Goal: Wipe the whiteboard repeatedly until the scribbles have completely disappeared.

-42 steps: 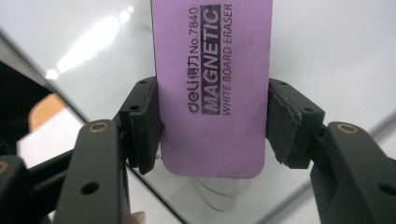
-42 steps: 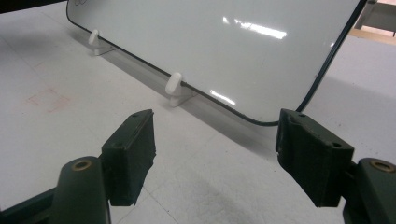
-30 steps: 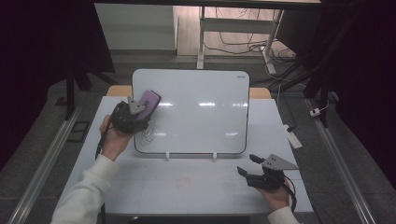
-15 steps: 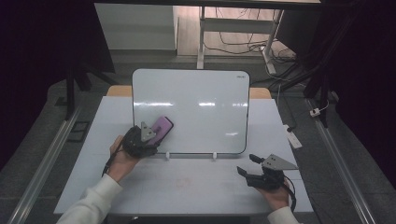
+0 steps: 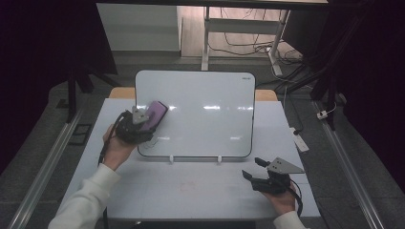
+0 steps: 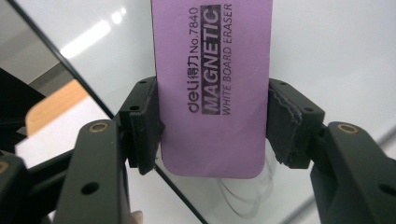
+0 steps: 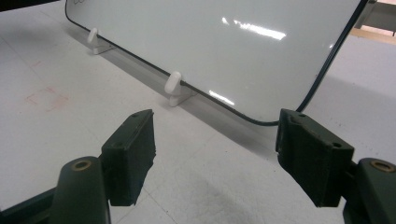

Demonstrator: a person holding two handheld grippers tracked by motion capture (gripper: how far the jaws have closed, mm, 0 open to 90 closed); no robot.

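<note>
- The left gripper (image 5: 143, 121) is clamped on the purple eraser (image 5: 154, 114); in the left gripper view both pads press its long sides, and the eraser (image 6: 212, 84) sticks out well past the fingertips.
- The eraser lies against the whiteboard (image 5: 200, 114) near the board's left edge, roughly halfway up its face; a faint pen scribble (image 6: 247, 198) shows just below the eraser's lower end.
- The whiteboard stands tilted back on two small white feet (image 5: 171, 159) on the white table (image 5: 191, 191); its dark rim runs just beside the left jaw.
- To the right of the eraser the board's face is bare up to the right rim.
- The right gripper (image 5: 255, 169) rests low on the table's front right part, well apart from the board, its jaws apart with nothing between them.
- In the right gripper view the board's lower right corner (image 7: 299, 109) lies ahead, with bare table between.
</note>
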